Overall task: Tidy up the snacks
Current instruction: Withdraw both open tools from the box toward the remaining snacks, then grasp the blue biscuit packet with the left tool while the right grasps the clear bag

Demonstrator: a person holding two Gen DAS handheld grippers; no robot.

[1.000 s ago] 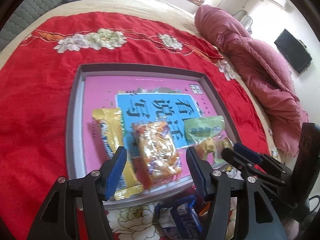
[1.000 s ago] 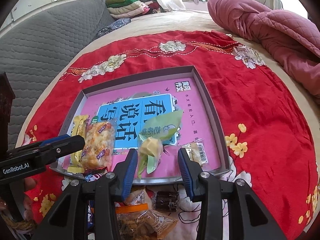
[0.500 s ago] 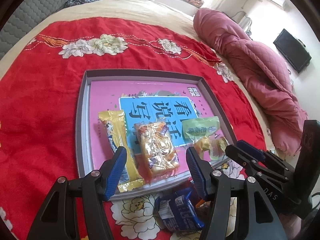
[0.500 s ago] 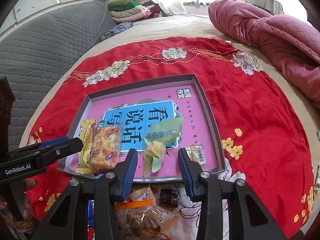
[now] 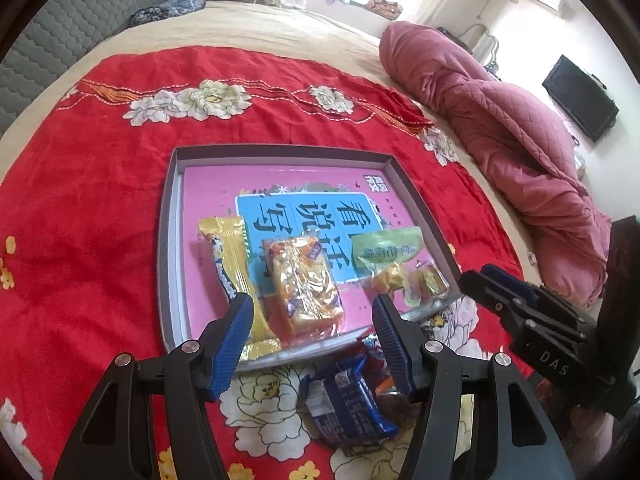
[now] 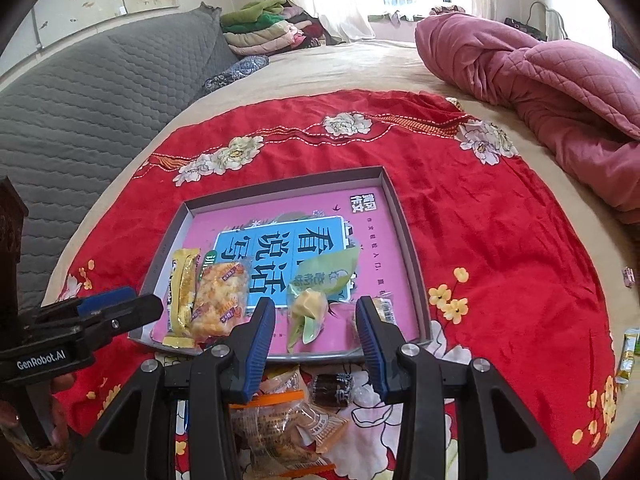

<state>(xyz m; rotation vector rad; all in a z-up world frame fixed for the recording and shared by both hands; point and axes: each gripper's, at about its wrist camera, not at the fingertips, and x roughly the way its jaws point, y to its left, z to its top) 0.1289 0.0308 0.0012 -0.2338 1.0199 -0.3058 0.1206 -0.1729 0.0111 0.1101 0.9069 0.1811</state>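
Note:
A grey tray with a pink and blue lining lies on the red cloth; it also shows in the right wrist view. In it lie a yellow bar, an orange pack, a green pack and a small clear-wrapped sweet. My left gripper is open and empty above the tray's near edge. A blue pack lies below it. My right gripper is open and empty over loose snacks: an orange-striped pack and a dark sweet.
A pink quilt lies at the right of the bed. A grey padded headboard stands at the left. Small green packets lie at the cloth's right edge. Folded clothes are stacked at the back.
Both grippers have drawn back and up from the tray, so more of the loose snacks in front of it shows. The snacks in the tray have not moved.

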